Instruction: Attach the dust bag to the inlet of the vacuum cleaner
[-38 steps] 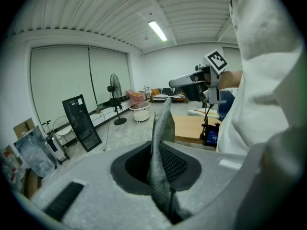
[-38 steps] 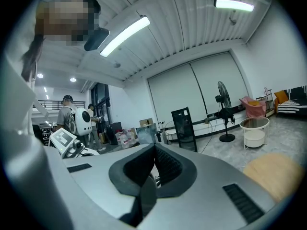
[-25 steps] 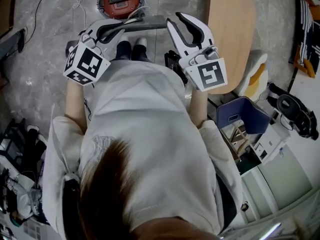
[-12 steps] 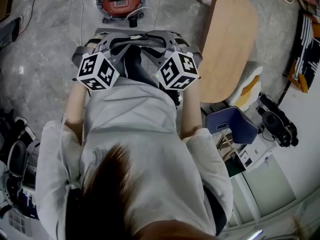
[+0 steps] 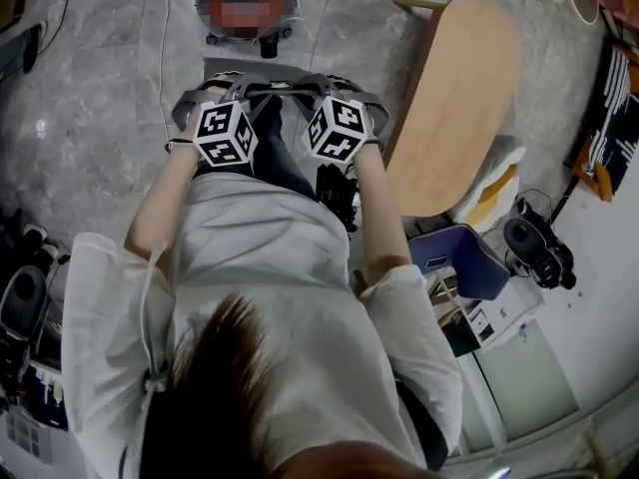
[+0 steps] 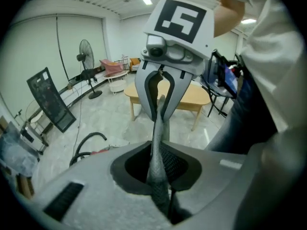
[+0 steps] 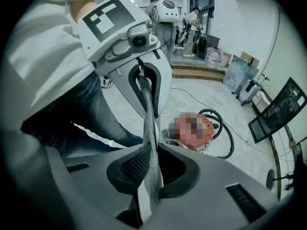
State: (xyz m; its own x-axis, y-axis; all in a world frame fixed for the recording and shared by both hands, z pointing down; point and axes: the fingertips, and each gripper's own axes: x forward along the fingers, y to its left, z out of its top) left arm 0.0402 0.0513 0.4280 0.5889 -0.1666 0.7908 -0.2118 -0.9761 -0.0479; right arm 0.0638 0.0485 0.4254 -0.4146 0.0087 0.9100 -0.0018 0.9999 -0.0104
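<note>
Though apart from vacuum cleaner (image 5: 248,3) at top of frame, held stretched just below it: dust bag (image 6: 156,152), one end clamped in left gripper (image 7: 149,113), other in right gripper (image 6: 160,118), jaws just closing onto it

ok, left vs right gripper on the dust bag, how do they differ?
Ends: left gripper holds the dust bag at the head view's left, right gripper at its right. Jaws: left gripper's are shut on the bag; right gripper's have just been closing, bag between them. Shared: both pinch the bag, stretched straight between them.
</note>
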